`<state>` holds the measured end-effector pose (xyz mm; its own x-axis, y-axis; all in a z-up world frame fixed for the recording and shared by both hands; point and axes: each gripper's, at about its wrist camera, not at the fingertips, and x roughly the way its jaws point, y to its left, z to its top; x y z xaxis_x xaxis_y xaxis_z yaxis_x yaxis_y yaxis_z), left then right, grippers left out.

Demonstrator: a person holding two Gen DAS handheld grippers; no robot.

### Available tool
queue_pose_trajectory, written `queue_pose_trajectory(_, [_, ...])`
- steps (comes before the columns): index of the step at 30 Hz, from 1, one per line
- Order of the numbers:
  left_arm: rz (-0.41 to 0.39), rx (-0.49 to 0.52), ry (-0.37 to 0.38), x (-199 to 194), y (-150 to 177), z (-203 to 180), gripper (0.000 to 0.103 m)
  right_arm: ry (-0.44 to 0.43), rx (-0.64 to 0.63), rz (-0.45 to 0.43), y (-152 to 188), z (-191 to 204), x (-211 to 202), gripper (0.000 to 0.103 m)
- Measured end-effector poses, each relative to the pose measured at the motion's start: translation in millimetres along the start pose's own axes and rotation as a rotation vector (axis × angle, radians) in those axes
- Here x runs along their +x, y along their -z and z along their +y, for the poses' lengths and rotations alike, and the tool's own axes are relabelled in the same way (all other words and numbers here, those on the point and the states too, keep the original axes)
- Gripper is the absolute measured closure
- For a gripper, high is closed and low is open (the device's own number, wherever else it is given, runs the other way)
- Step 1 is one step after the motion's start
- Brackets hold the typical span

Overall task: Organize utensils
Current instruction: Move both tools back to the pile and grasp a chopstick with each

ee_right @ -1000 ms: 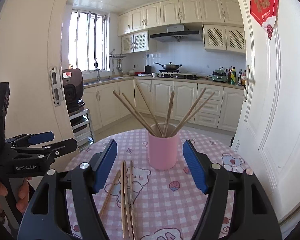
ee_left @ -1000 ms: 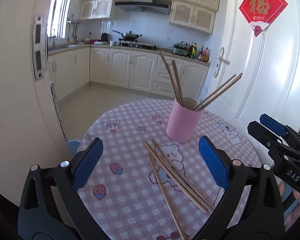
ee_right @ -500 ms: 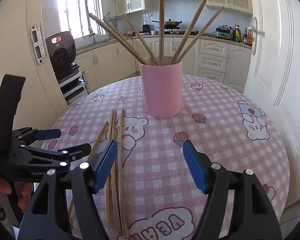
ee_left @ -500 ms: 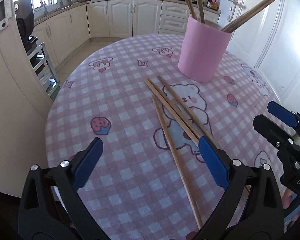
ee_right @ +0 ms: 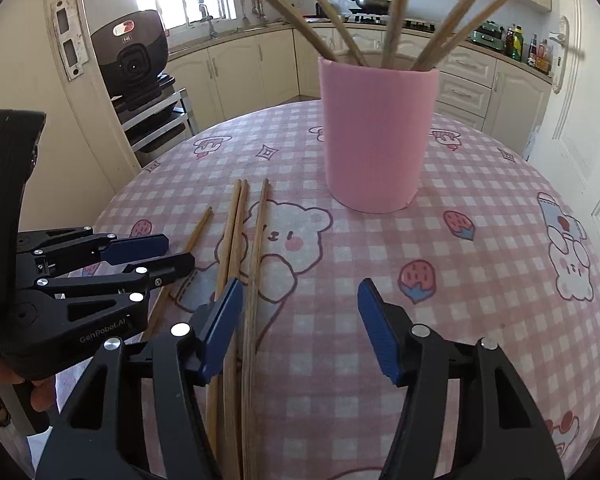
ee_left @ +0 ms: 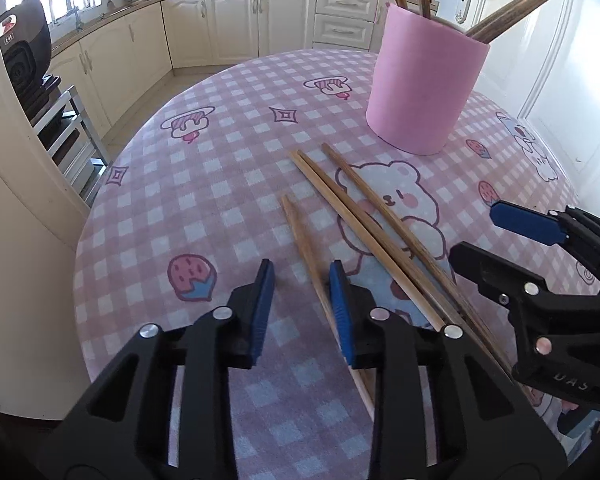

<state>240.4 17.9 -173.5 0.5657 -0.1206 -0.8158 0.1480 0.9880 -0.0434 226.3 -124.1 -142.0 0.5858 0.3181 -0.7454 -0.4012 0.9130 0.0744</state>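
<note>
A pink cup [ee_left: 424,88] holding several chopsticks stands on the pink checked tablecloth [ee_left: 220,184]; it also shows in the right wrist view [ee_right: 376,140]. Several loose wooden chopsticks lie in front of it. My left gripper [ee_left: 302,296] is low over the cloth, its jaws narrowed around the leftmost single chopstick [ee_left: 304,240], with a gap still showing. My right gripper [ee_right: 300,320] is open, with a group of three chopsticks [ee_right: 240,240] by its left finger. Each gripper shows in the other's view: the right one [ee_left: 496,236], the left one [ee_right: 176,252].
The round table's edge drops off to the left toward a metal rack with a black appliance [ee_right: 136,56]. Kitchen cabinets [ee_left: 240,24] stand behind. A white door [ee_right: 588,80] is at the right.
Both grippers moved down and closer to the table. The left jaws narrowed from wide open around the single chopstick. The right jaws narrowed a little.
</note>
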Motion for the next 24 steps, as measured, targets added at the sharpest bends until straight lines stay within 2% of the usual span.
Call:
queue_pose_trajectory(5, [-0.006,-0.02,0.033,0,0,9,0.083,-0.021,-0.045,0.098,-15,9,26,0.064])
queue_pose_trajectory(7, [-0.007,-0.025,0.044,-1,1,12,0.084,-0.005,-0.082,0.118,-21,14,32,0.065])
queue_pose_trajectory(11, [-0.003,-0.056,0.076,0,-1,19,0.089,0.004,-0.13,0.168,-34,21,41,0.078])
queue_pose_trajectory(17, [-0.005,-0.069,0.076,1,-2,20,0.092,0.016,-0.195,0.212,-43,35,51,0.096])
queue_pose_trajectory(24, [-0.003,-0.081,0.066,-1,-7,22,0.097,-0.032,-0.13,0.189,-42,27,44,0.099])
